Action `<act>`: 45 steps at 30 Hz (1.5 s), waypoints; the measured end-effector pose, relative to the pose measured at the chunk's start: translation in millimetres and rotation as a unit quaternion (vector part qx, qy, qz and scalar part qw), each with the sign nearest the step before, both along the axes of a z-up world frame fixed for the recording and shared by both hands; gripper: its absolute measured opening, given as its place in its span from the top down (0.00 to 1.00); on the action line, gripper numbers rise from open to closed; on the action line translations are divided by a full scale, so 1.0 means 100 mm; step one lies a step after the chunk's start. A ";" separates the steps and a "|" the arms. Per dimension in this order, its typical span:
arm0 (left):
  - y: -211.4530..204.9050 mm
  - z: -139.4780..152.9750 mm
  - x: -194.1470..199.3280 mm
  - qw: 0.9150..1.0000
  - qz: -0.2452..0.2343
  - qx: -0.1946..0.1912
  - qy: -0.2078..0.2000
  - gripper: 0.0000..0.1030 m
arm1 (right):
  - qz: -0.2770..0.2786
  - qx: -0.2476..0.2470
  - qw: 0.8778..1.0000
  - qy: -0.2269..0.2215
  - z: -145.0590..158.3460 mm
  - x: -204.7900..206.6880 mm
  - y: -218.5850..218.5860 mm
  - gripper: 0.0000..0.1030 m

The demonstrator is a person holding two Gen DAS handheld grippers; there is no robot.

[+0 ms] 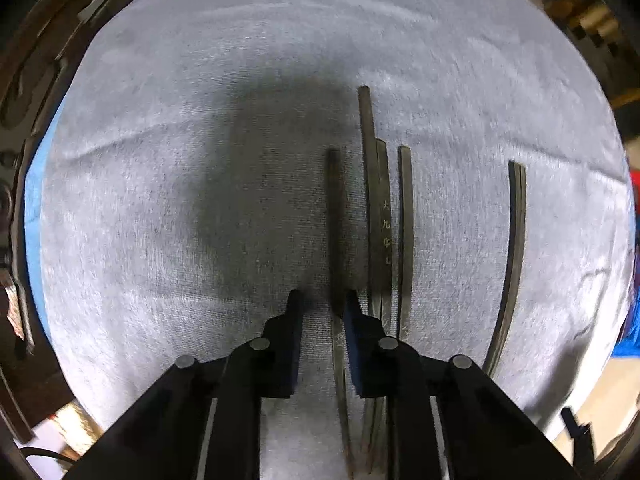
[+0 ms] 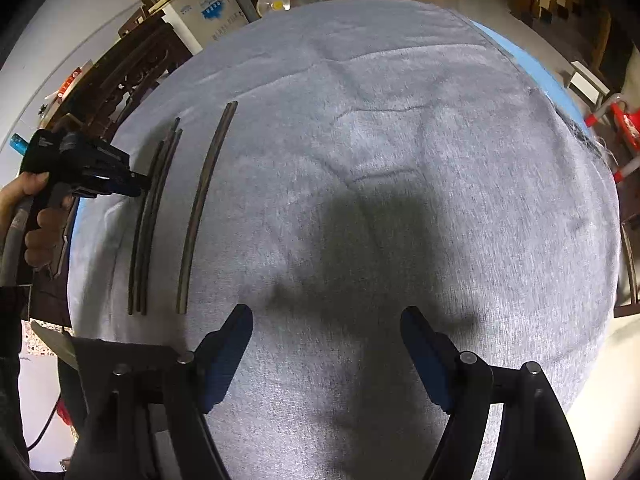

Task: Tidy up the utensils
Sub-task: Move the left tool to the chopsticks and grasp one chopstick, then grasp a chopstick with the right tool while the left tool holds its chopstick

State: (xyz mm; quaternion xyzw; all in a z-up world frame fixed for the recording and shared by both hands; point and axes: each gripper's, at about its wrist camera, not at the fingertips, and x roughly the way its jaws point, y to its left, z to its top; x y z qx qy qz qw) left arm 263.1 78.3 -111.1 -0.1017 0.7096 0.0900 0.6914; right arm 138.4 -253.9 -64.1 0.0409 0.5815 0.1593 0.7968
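The left hand-held gripper (image 1: 320, 300) hangs low over a round surface covered with a pale grey fuzzy cloth (image 1: 200, 160), its blue-padded fingers (image 1: 354, 332) a narrow way apart. One dark wooden chopstick (image 1: 335, 220) runs between them, close against the right pad and clear of the left one, so whether it is actually pinched cannot be told from here. Just to the right of it lie a longer dark chopstick (image 1: 367, 152) and a dark chopstick with pale characters along its side (image 1: 385, 216), pressed together, then a single dark chopstick (image 1: 406, 220) near them. Well apart, further right, a matched pair of dark chopsticks (image 1: 516, 240) lies side by side. All of them point away, roughly parallel.

The right hand-held gripper (image 2: 326, 316) is spread wide and holds nothing, hovering above bare cloth with its shadow below. From its view the left hand-held gripper (image 2: 140, 184), held in a hand (image 2: 38, 216), reaches in from the left edge to the left-hand chopstick group (image 2: 150, 220), with the pair (image 2: 202, 208) to the right. Past the far rim stand a white cabinet (image 2: 208, 12), a white fan (image 2: 274, 2) and a red and white barrier (image 2: 624, 128); carved dark wooden furniture (image 2: 132, 68) crowds the left edge
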 end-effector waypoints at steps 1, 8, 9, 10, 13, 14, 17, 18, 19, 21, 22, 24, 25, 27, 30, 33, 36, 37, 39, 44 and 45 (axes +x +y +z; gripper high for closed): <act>-0.01 -0.01 0.06 1.000 -0.006 -0.002 0.007 0.88 | 0.004 -0.001 1.000 0.001 0.02 0.04 0.02 0.23; 0.15 -0.09 0.06 0.999 -0.009 -0.037 0.017 0.95 | 0.049 0.005 0.999 0.011 0.22 0.67 0.39 0.23; 0.15 -0.08 0.06 0.999 -0.011 -0.039 0.014 0.95 | 0.053 0.004 0.998 0.016 0.22 0.77 0.46 0.23; 0.17 -0.08 0.07 0.999 -0.011 -0.042 0.010 0.95 | 0.062 0.007 0.998 0.027 0.20 0.86 0.54 0.23; 0.24 -0.06 0.00 0.999 -0.017 -0.039 0.004 0.95 | 0.075 0.017 0.996 0.055 0.13 1.09 0.77 0.23; 0.22 -0.05 0.00 0.999 -0.021 -0.036 0.002 0.95 | 0.080 0.016 0.995 0.064 0.10 1.16 0.87 0.24; 0.05 0.04 -0.03 0.999 -0.028 -0.031 -0.004 0.95 | 0.085 0.009 0.992 0.088 0.01 1.32 1.12 0.44; 0.03 0.06 -0.05 0.999 -0.029 -0.031 -0.006 0.94 | 0.087 0.003 0.991 0.097 -0.02 1.36 1.21 0.49; 0.01 0.06 -0.07 0.999 -0.028 -0.034 -0.008 0.94 | 0.088 -0.007 0.990 0.106 -0.06 1.40 1.30 0.55; 0.02 0.04 -0.16 0.999 -0.029 -0.038 -0.011 0.94 | 0.096 -0.031 0.989 0.106 -0.10 1.43 1.45 0.56; 0.03 0.06 -0.21 0.999 -0.029 -0.041 -0.013 0.94 | 0.099 -0.040 0.989 0.106 -0.13 1.45 1.52 0.56; 0.04 0.06 -0.22 0.998 -0.031 -0.044 -0.015 0.94 | 0.108 -0.056 0.986 0.112 -0.21 1.46 1.62 0.56; 0.06 0.07 -0.23 0.998 -0.031 -0.045 -0.015 0.94 | 0.112 -0.070 0.985 0.115 -0.26 1.45 1.65 0.57; 0.07 0.07 -0.23 0.998 -0.029 -0.048 -0.015 0.94 | 0.112 -0.100 0.984 0.091 -0.23 1.42 1.64 0.64; 0.11 0.05 -0.22 0.998 -0.032 -0.048 -0.017 0.94 | 0.057 -0.087 0.991 0.088 -0.19 1.46 1.32 0.65; 0.14 0.02 -0.28 0.998 -0.032 -0.047 -0.021 0.94 | 0.024 -0.088 0.992 0.088 -0.16 1.48 1.03 0.65; 0.14 0.04 -0.29 0.998 -0.033 -0.045 -0.022 0.94 | 0.022 -0.070 0.992 0.101 -0.14 1.49 0.95 0.65; 0.11 0.03 -0.30 0.998 -0.035 -0.043 -0.022 0.94 | 0.028 -0.066 0.992 0.103 -0.14 1.48 0.97 0.65; 0.07 0.06 -0.31 0.998 -0.037 -0.041 -0.022 0.94 | 0.039 -0.055 0.992 0.108 -0.14 1.48 1.01 0.65; 0.05 0.09 -0.29 0.998 -0.038 -0.042 -0.020 0.94 | 0.055 -0.065 0.989 0.118 -0.23 1.50 1.25 0.67; 0.04 0.09 -0.29 0.998 -0.038 -0.041 -0.019 0.94 | 0.058 -0.071 0.989 0.119 -0.26 1.50 1.29 0.69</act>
